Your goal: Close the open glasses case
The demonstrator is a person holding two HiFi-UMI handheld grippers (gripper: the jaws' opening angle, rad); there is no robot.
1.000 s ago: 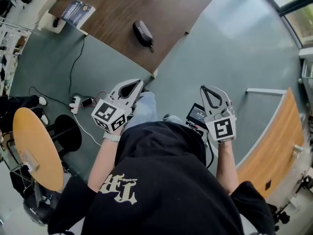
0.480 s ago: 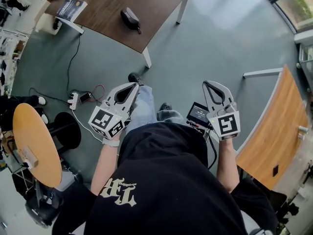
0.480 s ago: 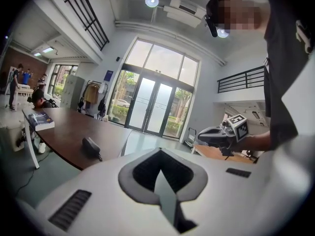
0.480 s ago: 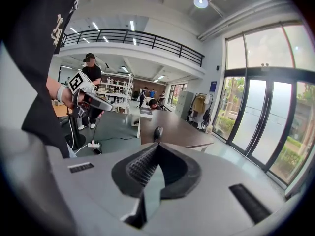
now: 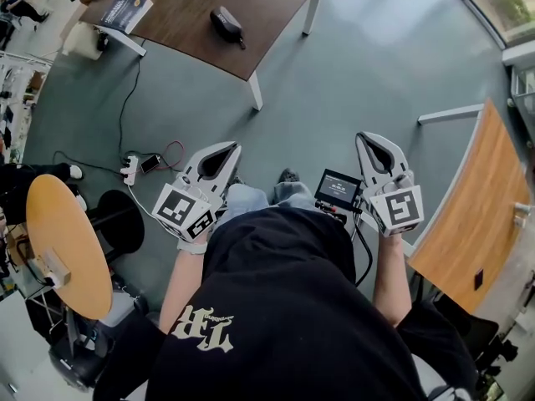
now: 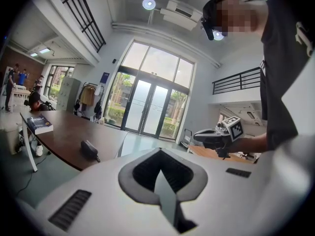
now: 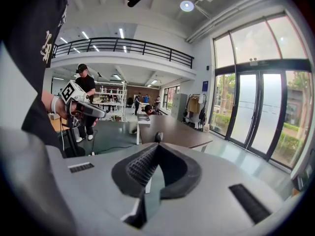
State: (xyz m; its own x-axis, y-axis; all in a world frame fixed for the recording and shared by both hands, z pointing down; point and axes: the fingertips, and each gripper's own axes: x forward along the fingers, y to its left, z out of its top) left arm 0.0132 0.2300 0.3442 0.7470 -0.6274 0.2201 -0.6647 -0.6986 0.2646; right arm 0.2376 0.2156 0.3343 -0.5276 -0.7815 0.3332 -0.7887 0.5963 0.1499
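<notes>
Looking steeply down past a black top (image 5: pixel 284 307) onto a grey-green floor (image 5: pixel 393 65), with the glasses case (image 5: pixel 226 23) far ahead on a dark brown table (image 5: pixel 276 2). Lies near the table's front edge, well apart from both grippers and touched by neither. Looks dark, almost black, oblong and rounded like a pod, with a thin tab or strap trailing from one end toward the table edge. Shows as one low lump in the left gripper view and as a small dark bump on the tabletop in the right gripper view. Too small in every view to settle whether the lid sits fully down.

Held low, close to the torso: the left gripper (image 5: pixel 232 147), jaws pressed together tip to tip with nothing between them, as confirmed in its own view. Likewise the right gripper (image 5: pixel 362 138), jaws met at the tips and pinching nothing.

Turning to print: only black-and-white square markers on the cube of each gripper, no letters. Pale gothic lettering (image 5: pixel 205 328) across the black top, upside down from the head view and not clearly legible. A small screen (image 5: pixel 338 190) just beside the right gripper, on its inner side, with light text too fine to read. A book (image 5: pixel 125 11) with a dark printed cover at the table's far left end, its print equally unreadable.
</notes>
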